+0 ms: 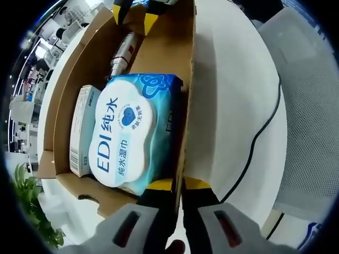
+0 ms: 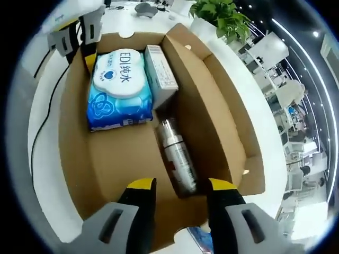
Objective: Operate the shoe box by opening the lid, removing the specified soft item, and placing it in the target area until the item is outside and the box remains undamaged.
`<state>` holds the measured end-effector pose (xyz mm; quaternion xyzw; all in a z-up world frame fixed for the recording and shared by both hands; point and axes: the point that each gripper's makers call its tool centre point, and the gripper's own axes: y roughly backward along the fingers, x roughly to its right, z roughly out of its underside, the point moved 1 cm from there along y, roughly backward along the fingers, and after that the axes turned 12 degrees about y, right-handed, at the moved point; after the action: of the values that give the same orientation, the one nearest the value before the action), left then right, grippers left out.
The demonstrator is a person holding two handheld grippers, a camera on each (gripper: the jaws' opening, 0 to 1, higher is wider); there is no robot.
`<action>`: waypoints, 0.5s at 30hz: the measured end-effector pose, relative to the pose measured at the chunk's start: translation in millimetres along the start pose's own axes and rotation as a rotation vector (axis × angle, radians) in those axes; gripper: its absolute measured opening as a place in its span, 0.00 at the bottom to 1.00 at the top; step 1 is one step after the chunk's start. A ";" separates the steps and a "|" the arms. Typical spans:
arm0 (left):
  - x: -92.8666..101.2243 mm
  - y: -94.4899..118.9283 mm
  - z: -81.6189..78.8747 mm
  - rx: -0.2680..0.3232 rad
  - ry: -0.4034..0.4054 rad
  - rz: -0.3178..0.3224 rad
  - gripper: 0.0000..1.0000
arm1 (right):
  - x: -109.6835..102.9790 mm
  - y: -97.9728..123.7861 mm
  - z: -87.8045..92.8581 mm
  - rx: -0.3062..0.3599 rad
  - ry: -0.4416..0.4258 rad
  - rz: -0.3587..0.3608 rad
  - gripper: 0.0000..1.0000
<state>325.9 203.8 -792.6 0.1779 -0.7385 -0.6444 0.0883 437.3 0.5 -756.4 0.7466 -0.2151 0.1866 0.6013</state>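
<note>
Lid open, box steadied; removal step in hand. Left gripper (image 1: 179,186) clamped on the cardboard wall of the shoe box (image 1: 186,79), wet-wipes pack (image 1: 127,132) just ahead, inside that wall. Right gripper (image 2: 180,185) apart, empty, over the near wall, silver bottle (image 2: 177,156) directly ahead, wipes pack (image 2: 119,87) beyond, small carton (image 2: 160,71) touching it. Next: reach past the bottle, straddle the pack's free edge. Open room above, white table (image 1: 233,79) outside.

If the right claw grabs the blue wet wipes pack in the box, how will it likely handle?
The wipes pack looks like a soft film pouch, so it would probably squash and sag rather than stay stiff. Its glossy wrapper may slip. Lying flat and snug between the box wall and the small carton, it seems unlikely to roll.
</note>
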 end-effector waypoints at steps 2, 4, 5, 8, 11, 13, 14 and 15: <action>-0.1 0.0 -0.2 0.001 0.001 -0.002 0.03 | 0.5 -3.0 -3.7 0.011 0.002 -0.003 0.34; 0.0 0.2 -0.3 0.004 0.001 -0.005 0.03 | 0.4 -6.7 -6.4 0.016 0.021 -0.007 0.35; 0.0 0.2 -0.4 0.005 0.004 -0.004 0.03 | 0.5 -7.5 -6.7 0.015 0.027 -0.008 0.35; -0.1 0.0 -0.5 -0.003 0.017 0.005 0.03 | 1.9 -13.4 -9.2 0.019 0.042 -0.015 0.35; 0.9 0.2 -0.3 -0.005 0.008 0.004 0.03 | 0.5 -18.3 -8.1 0.010 0.058 -0.032 0.35; 1.1 0.1 -0.3 -0.004 0.006 0.005 0.03 | -1.2 -21.2 -6.9 0.005 0.069 -0.040 0.32; 1.2 0.1 -0.2 -0.003 0.004 0.003 0.03 | -2.1 -24.2 -5.1 0.001 0.076 -0.046 0.31; 1.3 0.0 -0.1 -0.001 0.002 0.001 0.03 | -3.0 -25.9 -3.6 -0.005 0.079 -0.053 0.31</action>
<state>324.8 203.3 -792.8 0.1782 -0.7381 -0.6446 0.0893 448.9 9.1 -778.4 0.7426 -0.1719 0.1998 0.6158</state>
